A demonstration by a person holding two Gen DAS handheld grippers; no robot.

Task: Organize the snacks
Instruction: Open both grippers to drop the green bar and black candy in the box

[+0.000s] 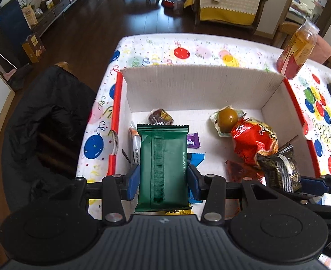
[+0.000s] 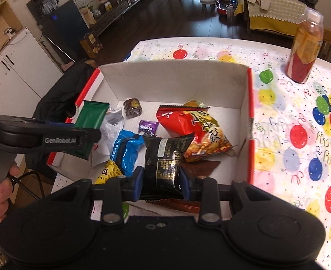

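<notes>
The left gripper (image 1: 163, 175) is clamped, its blue-padded fingers (image 1: 132, 183) pressed against both long edges of a green packet (image 1: 162, 166). The right gripper (image 2: 160, 181) is likewise closed, gripping a black packet (image 2: 165, 164) by its sides. The two grippers sit side by side, the left one further left. A bare hand (image 2: 2, 189) grasps the left gripper's handle at the near left.

Both wrist views look steeply down, close over the cardboard box (image 1: 197, 83), sharing it and the balloon tablecloth (image 2: 296, 135).
</notes>
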